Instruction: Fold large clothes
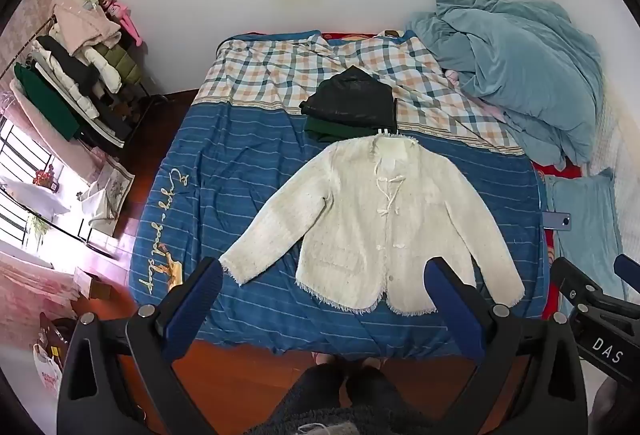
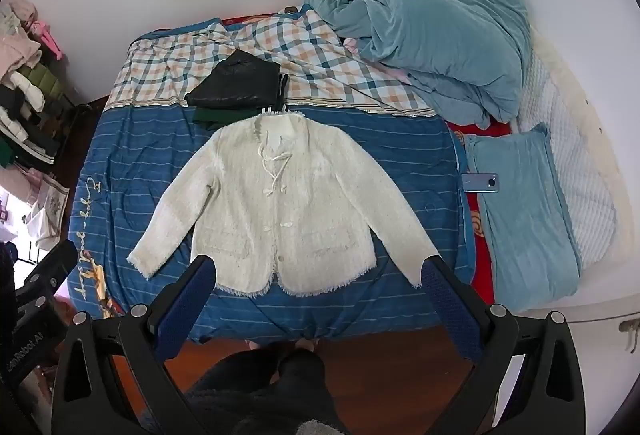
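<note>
Nearest, left gripper [image 1: 324, 279] and right gripper [image 2: 320, 273] spread wide, empty, above bed's near edge. Beyond, cream jacket [image 2: 276, 203] flat on blue sheet [image 2: 128, 155], sleeves splayed, hem near that edge; bare sheet either side. Farther, dark folded clothes [image 2: 236, 83] touching collar; duvet [image 2: 432, 39] heaped far right.

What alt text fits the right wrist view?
A cream fuzzy long-sleeved jacket lies flat, front up, sleeves spread, on a blue striped bedspread. The right gripper hangs above its hem, jaws open and empty. Folded dark garments sit beyond the collar.
</note>
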`<state>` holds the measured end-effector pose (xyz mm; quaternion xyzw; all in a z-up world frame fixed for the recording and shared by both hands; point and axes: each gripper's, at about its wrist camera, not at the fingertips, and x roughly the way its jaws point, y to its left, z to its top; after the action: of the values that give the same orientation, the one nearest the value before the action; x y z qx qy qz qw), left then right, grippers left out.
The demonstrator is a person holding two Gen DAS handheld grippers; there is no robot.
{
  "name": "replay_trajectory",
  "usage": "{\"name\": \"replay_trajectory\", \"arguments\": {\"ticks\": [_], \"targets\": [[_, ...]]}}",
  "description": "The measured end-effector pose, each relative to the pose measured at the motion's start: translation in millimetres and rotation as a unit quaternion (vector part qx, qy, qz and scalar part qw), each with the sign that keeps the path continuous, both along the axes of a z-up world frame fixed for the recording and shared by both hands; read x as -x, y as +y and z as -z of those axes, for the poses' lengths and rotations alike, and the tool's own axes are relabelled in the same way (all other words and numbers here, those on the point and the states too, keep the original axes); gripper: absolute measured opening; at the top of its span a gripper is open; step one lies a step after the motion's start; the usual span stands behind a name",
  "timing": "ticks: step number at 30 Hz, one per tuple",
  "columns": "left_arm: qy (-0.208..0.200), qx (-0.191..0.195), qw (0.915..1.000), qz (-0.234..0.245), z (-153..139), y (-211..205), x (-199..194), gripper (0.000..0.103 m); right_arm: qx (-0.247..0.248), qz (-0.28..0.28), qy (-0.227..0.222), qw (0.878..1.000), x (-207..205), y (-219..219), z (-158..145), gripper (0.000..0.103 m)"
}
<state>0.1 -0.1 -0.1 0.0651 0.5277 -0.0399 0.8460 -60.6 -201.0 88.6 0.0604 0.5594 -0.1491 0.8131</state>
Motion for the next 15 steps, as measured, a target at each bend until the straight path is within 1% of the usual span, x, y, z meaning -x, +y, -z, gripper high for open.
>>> {"name": "replay_trajectory", "arguments": {"ticks": [8,12,15], "targets": [[-0.002,0.006,1.0,0.004,1.5,-1.2,-0.8,0.103,0.0,-0.001,0.001,1.0,1.1,0.4,-1.0,0.103],[-0.001,0.008,1.0,0.005,4.9,-6.0,2.7,0.103,0.007,0.0,-0.001,1.0,-0.1,0.7,-2.5,0.103],[-0.002,0.008,0.9999,0.006,1.7,-6.7,3.7,0.103,0.012,0.001,-0.005,1.0,4.3,1.1,-6.4,0.103]]}}
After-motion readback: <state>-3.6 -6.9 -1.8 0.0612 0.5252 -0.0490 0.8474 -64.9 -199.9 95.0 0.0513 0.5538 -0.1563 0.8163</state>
